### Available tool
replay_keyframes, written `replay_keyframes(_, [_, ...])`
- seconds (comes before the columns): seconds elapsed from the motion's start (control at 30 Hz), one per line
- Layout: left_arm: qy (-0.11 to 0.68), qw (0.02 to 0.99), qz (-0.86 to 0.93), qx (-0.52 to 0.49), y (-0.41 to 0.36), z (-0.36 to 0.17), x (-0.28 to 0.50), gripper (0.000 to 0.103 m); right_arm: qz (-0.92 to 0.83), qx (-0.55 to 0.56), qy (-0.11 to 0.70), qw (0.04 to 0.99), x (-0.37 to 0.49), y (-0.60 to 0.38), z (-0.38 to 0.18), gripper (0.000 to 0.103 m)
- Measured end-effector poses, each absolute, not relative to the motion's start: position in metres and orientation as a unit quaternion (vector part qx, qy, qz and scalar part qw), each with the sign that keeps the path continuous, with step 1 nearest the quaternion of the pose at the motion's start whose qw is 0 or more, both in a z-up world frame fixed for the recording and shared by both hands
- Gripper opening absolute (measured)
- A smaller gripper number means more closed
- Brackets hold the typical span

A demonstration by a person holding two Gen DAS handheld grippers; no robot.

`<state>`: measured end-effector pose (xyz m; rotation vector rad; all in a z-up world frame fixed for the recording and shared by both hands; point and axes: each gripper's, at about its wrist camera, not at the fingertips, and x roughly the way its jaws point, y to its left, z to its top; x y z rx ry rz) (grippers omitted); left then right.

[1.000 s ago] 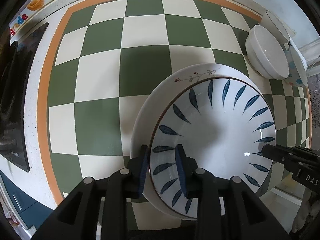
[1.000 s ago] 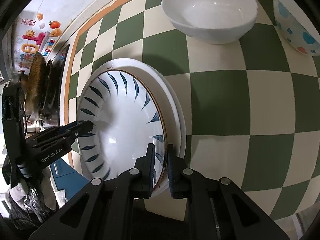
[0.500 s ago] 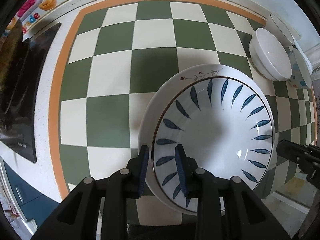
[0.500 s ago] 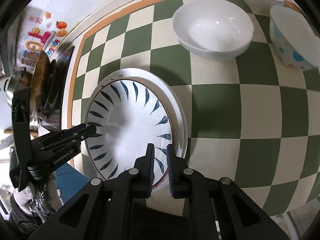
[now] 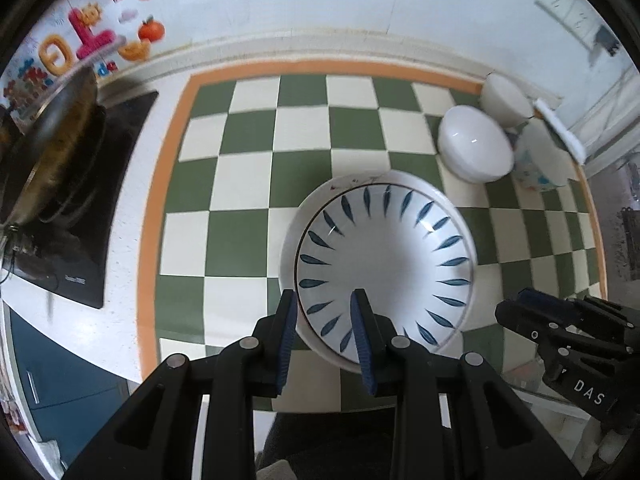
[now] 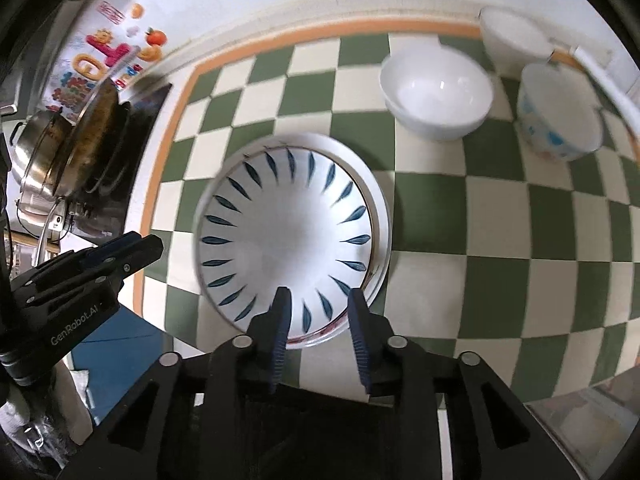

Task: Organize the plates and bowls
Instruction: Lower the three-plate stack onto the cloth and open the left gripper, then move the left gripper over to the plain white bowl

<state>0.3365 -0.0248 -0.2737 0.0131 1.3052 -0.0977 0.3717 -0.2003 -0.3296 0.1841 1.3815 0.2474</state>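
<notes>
A blue-leaf patterned plate (image 5: 384,264) rests stacked on a white plate (image 5: 290,240) on the green-and-cream checked cloth; the stack also shows in the right wrist view (image 6: 288,240). My left gripper (image 5: 324,312) is open above the stack's near edge, touching nothing. My right gripper (image 6: 316,308) is open and empty above the stack's near edge. A white bowl (image 6: 436,100) stands behind the stack, a spotted bowl (image 6: 560,120) to its right and another white bowl (image 6: 512,40) at the back.
A dark induction hob (image 5: 88,216) with a pan (image 5: 56,140) sits left of the cloth. A steel pot (image 6: 40,148) stands there too. The counter's front edge lies just below the grippers. A wall with stickers (image 5: 84,40) runs behind.
Both grippers let go of the plate rims, opened and pulled back and up. The leaf plate now lies on the white plate.
</notes>
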Motion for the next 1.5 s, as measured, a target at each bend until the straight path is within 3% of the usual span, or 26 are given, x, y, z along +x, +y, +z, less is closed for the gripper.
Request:
replay_keyframes(0.1, [0.593,0.803,-0.055,0.004,-0.021,-0.252,0.322,0.037,0.103,0.077,0.616,0.778,0.354,-0.199,-0.302,0.052])
replay_keyframes(0.17, [0.584,0.81,-0.06,0.005,-0.019,-0.24,0.313,0.052,0.096,0.08,0.6,0.79,0.341,-0.197,-0.283,0.063])
replay_keyframes(0.23, [0.57,0.819,-0.062,0.008,-0.016,-0.226,0.301,0.077,0.09,0.077,0.588,0.8,0.328,-0.193,-0.265,0.073])
replay_keyframes(0.33, [0.553,0.831,-0.062,0.01,-0.011,-0.209,0.285,0.086,0.082,0.078,0.57,0.814,0.307,-0.186,-0.243,0.084])
replay_keyframes(0.63, [0.522,0.85,-0.071,0.009,0.0,-0.174,0.236,0.094,0.065,0.079,0.524,0.845,0.252,-0.174,-0.196,0.094])
replay_keyframes(1.0, [0.509,0.858,-0.071,0.004,0.0,-0.159,0.222,0.094,0.056,0.105,0.505,0.855,0.228,-0.183,-0.177,0.096])
replay_keyframes(1.23, [0.505,0.861,-0.066,-0.001,-0.024,-0.168,0.263,0.094,0.059,0.155,0.507,0.846,0.27,-0.233,-0.196,0.096])
replay_keyframes(1.5, [0.523,0.851,-0.048,-0.002,-0.075,-0.208,0.363,0.094,0.047,0.205,0.538,0.816,0.373,-0.318,-0.257,0.096])
